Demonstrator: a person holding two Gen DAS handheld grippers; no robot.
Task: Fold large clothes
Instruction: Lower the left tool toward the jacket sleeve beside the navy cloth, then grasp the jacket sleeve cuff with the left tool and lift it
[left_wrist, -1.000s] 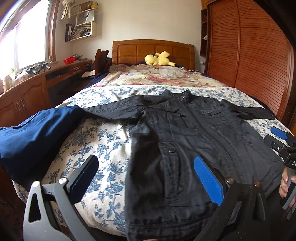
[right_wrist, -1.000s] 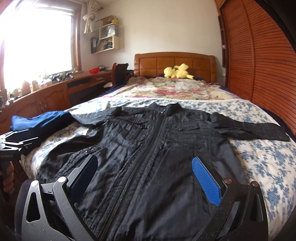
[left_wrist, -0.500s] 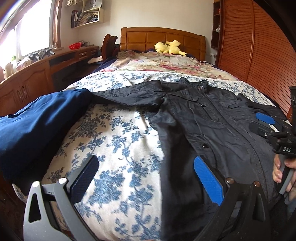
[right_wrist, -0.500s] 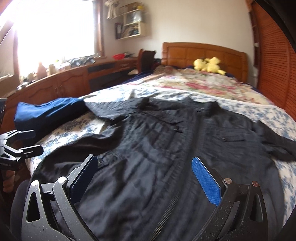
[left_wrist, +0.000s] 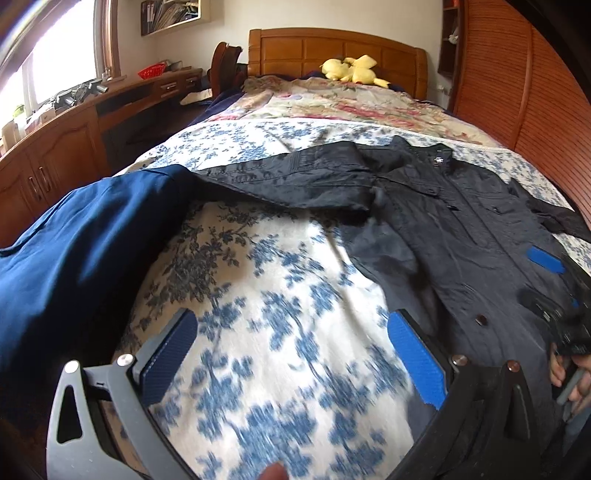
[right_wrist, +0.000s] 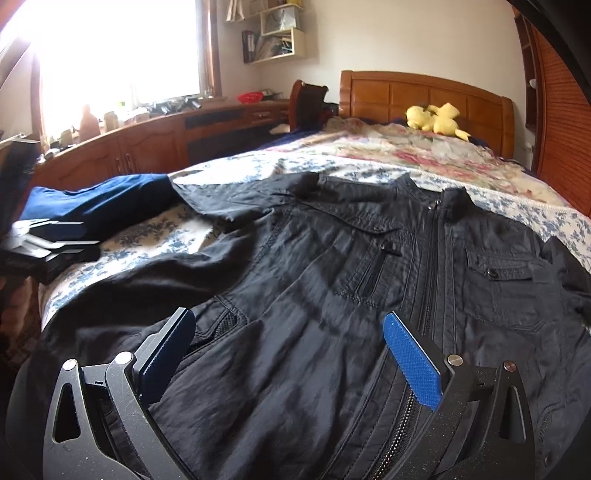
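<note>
Black jacket (right_wrist: 369, 295) spread flat on floral bedspread (left_wrist: 277, 295), front up. Left gripper (left_wrist: 291, 354) low over bedspread, jaws apart, empty; right gripper (right_wrist: 288, 354) low over jacket, jaws apart, empty.

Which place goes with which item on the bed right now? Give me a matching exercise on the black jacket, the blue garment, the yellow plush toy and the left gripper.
Items:
1. black zip-front jacket
2. dark blue folded garment
3. yellow plush toy
4. left gripper

Places:
A. by the wooden headboard
B. open above the blue-flowered sheet
C. at the bed's window-side edge, beside a jacket sleeve
D. spread flat across the bed, zip closed

Pairs: 1-D, 2-C, 3-A, 4-B
</note>
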